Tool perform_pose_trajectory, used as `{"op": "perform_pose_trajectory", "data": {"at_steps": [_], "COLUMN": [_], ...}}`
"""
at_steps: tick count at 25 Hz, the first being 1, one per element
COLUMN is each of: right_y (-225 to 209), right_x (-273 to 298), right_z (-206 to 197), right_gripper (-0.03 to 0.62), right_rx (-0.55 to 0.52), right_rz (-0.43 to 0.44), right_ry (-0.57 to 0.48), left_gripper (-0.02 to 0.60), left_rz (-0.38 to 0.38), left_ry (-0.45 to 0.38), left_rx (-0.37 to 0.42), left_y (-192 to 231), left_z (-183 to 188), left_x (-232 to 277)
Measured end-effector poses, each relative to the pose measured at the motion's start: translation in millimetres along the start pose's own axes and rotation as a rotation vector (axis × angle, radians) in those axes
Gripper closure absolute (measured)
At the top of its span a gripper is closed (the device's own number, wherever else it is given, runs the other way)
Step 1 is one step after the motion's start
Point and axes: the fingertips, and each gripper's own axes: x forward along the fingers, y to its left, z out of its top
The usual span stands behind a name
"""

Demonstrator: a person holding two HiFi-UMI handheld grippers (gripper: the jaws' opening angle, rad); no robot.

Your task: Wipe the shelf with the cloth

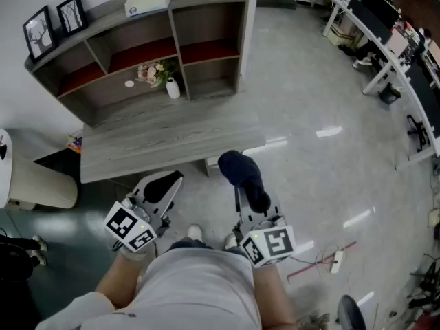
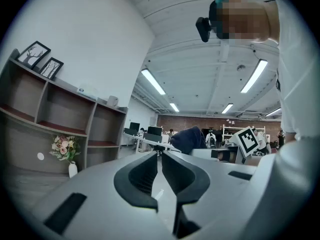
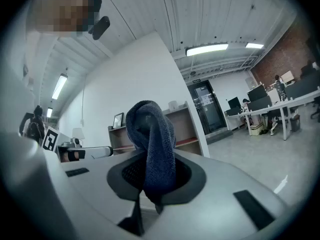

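Between jaws of R hand-held gripper [image 3: 150, 166]: dark blue cloth [image 3: 149, 131], bulk above.

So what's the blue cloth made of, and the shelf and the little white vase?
The cloth looks like soft dark blue terry fabric; its fuzzy nap shows. The shelf seems matte grey-brown wood-look board with grain streaks, maybe laminate. The vase looks smooth white ceramic, but it's too small to be sure.
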Motion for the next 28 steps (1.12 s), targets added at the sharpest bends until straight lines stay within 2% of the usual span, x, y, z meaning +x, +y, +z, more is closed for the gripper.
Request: {"op": "perform_pose_trajectory", "data": {"at_steps": [7,16,21,28], "right_y": [28.2,52.0,38.0,-15.1], "right_x": [29.9,71.5,106.3,170.7], "right_z": [-9.7,-17.5,-22.8,-25.0], "right_gripper": [0.539,0.539,0.539,0.539], "right_rx": [-0.009,-0.003,0.009,0.030], "right_rz": [-0.027,-0.067,-0.052,0.022], "right_ry": [0.015,0.025,0.038,0.053], "left_gripper": [0.554,0.566,0.566,0.566], "left_rz": [-0.019,-0.058,-0.040,0.043], "left_ry": [0.014,0.017,0.029,0.031], "left_rx": [-0.023,-0.095,-0.104,-0.100], "left_y": [39.5,95.0,122.4,166.3], "left_z": [-3.0,-5.5,-9.6,-13.1], "left_x": [-27.3,-47.0,-29.5,25.5]}}
